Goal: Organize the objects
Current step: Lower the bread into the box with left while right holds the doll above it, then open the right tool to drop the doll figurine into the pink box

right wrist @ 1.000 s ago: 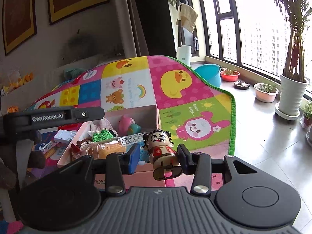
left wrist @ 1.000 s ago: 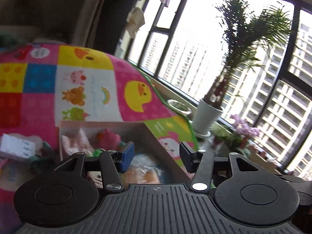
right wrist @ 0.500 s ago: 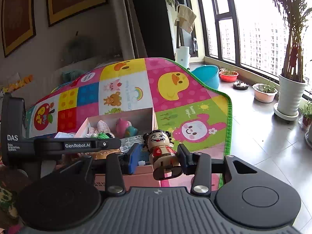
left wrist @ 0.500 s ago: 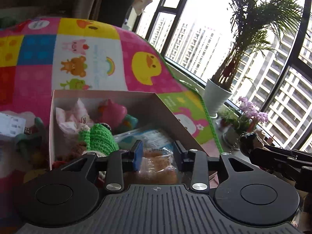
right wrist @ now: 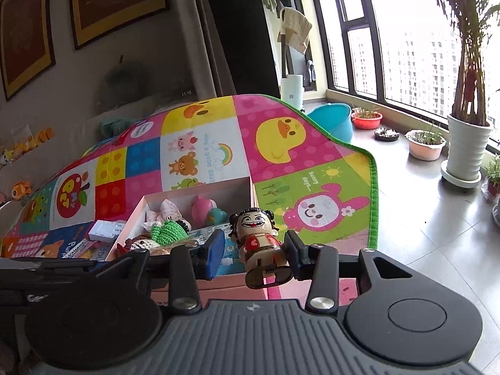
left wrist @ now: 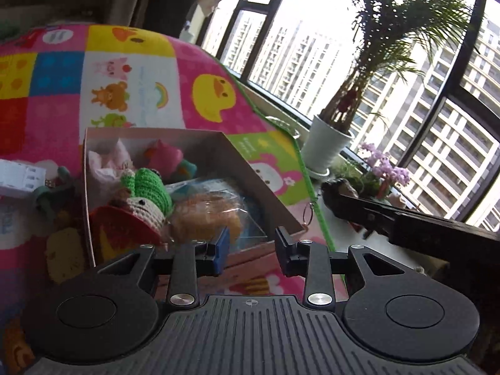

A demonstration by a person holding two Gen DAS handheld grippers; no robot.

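Fingers of your right gripper [right wrist: 253,251] look parted around the doll figurine [right wrist: 261,247], right finger touching; grip unclear. It hovers lower centre, before the pink box [right wrist: 200,192]. Left gripper [left wrist: 251,247] gapes empty. Next, carry it over the rim.

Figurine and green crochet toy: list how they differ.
The figurine is glossy and hard-looking, the green crochet toy knitted yarn. The figurine stands upright between the right gripper's fingers; the green crochet toy lies in the box among other toys. Both are small toys.
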